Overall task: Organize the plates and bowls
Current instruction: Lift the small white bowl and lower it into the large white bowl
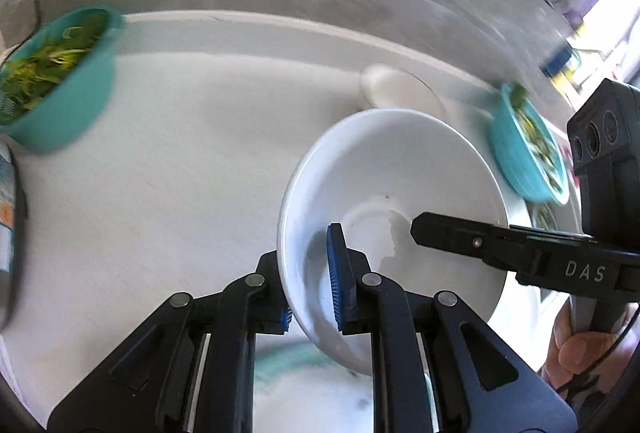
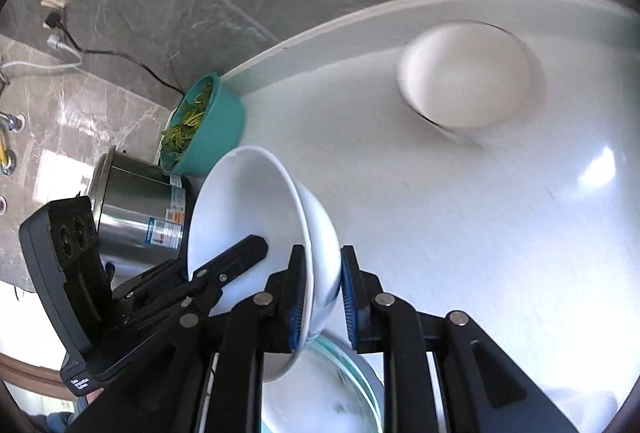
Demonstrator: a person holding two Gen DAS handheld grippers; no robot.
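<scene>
A white bowl [image 1: 384, 169] hangs tilted above the white counter [image 1: 180, 173], held by both grippers at opposite sides of its rim. In the left wrist view my left gripper [image 1: 312, 285] is shut on the bowl's near-left rim, one blue pad inside and one outside. My right gripper [image 1: 424, 233] reaches in from the right onto the far rim. In the right wrist view my right gripper [image 2: 322, 281] pinches the white bowl [image 2: 244, 201] at its wall, and my left gripper [image 2: 248, 253] grips it from the left.
A cream bowl [image 2: 464, 73] sits on the counter by the back ledge. A teal bowl of greens [image 1: 60, 81] stands far left, another teal bowl [image 1: 528, 145] at right. A steel pot [image 2: 136, 217] stands by the wall. A teal-rimmed plate [image 2: 332, 393] lies below the bowl.
</scene>
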